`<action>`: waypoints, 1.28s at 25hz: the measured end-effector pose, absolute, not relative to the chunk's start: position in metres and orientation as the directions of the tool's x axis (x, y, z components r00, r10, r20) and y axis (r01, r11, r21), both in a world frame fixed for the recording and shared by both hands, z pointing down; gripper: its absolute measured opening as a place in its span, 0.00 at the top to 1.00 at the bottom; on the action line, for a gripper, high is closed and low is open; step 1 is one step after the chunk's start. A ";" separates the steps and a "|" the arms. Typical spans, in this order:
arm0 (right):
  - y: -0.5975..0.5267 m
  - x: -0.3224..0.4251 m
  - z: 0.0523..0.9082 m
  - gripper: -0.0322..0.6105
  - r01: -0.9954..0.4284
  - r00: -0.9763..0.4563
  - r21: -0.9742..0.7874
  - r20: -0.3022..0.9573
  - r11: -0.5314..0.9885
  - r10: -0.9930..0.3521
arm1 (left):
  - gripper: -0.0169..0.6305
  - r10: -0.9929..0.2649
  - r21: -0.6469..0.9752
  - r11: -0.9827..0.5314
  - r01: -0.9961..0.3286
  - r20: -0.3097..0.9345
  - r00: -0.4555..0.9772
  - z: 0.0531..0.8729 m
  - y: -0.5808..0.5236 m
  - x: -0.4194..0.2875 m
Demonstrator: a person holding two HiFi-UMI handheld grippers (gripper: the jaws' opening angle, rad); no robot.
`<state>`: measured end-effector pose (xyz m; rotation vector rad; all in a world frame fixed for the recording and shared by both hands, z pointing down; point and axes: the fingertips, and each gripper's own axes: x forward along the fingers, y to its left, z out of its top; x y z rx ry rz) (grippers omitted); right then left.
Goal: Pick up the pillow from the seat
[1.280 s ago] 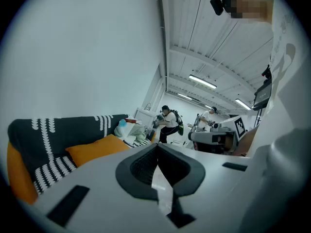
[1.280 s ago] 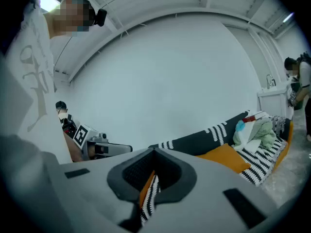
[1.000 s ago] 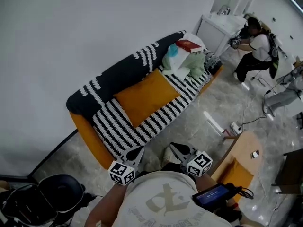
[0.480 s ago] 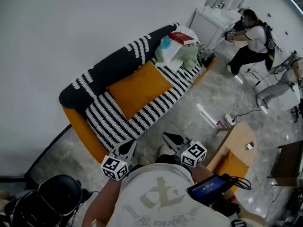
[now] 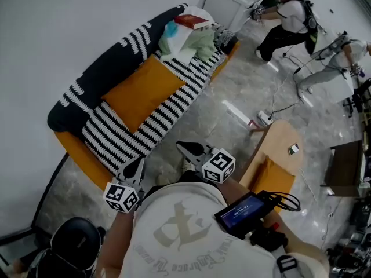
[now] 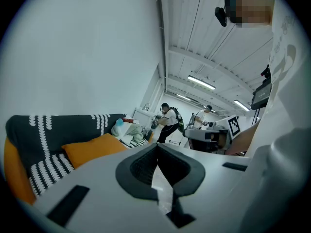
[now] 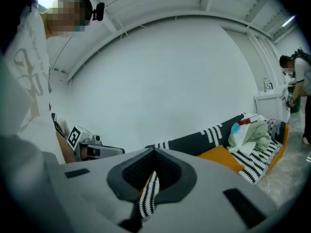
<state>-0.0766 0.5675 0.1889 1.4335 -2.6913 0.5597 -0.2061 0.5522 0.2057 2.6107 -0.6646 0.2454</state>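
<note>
An orange pillow (image 5: 141,91) lies on the seat of a sofa (image 5: 75,149) covered in black-and-white stripes. The pillow leans toward the dark backrest. Both grippers are held close to my body, short of the sofa's near corner and apart from the pillow. My left gripper (image 5: 136,165) is shut and empty, pointing at the sofa's front edge. My right gripper (image 5: 181,148) is also shut and empty, over the floor. The left gripper view shows the pillow (image 6: 92,148) to the left of the closed left gripper (image 6: 156,147). In the right gripper view the pillow (image 7: 221,157) is right of the closed right gripper (image 7: 154,152).
A pile of clothes (image 5: 194,39) with a red book (image 5: 191,22) fills the sofa's far end. A white cabinet (image 5: 229,2) and two people (image 5: 284,22) are beyond it. A wooden chair with an orange cushion (image 5: 272,175) stands at my right, a black chair (image 5: 72,242) at my left. Cables and a power strip (image 5: 264,119) lie on the floor.
The head view has swung, so the sofa and pillow now sit further left and higher in the picture. Both grippers stay shut and empty near my body.
</note>
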 end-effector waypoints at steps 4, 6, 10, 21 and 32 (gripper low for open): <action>0.563 -0.057 0.194 0.93 -0.808 -0.574 -0.303 0.206 0.506 -0.793 | 0.96 -0.404 0.364 -0.793 -0.489 0.288 0.868 0.211 0.551 -0.185; 0.559 -0.046 0.196 0.93 -0.804 -0.578 -0.307 0.208 0.508 -0.789 | 0.96 -0.404 0.362 -0.792 -0.492 0.294 0.866 0.212 0.548 -0.173; 0.556 -0.019 0.205 0.93 -0.799 -0.585 -0.316 0.210 0.512 -0.783 | 0.96 -0.396 0.353 -0.798 -0.489 0.306 0.866 0.215 0.548 -0.143; 0.526 0.046 0.206 0.93 -0.776 -0.617 -0.309 0.197 0.549 -0.762 | 0.96 -0.415 0.301 -0.805 -0.511 0.330 0.848 0.208 0.522 -0.071; 0.500 0.088 0.215 0.93 -0.766 -0.623 -0.336 0.178 0.548 -0.761 | 0.96 -0.425 0.284 -0.796 -0.534 0.364 0.829 0.212 0.497 -0.029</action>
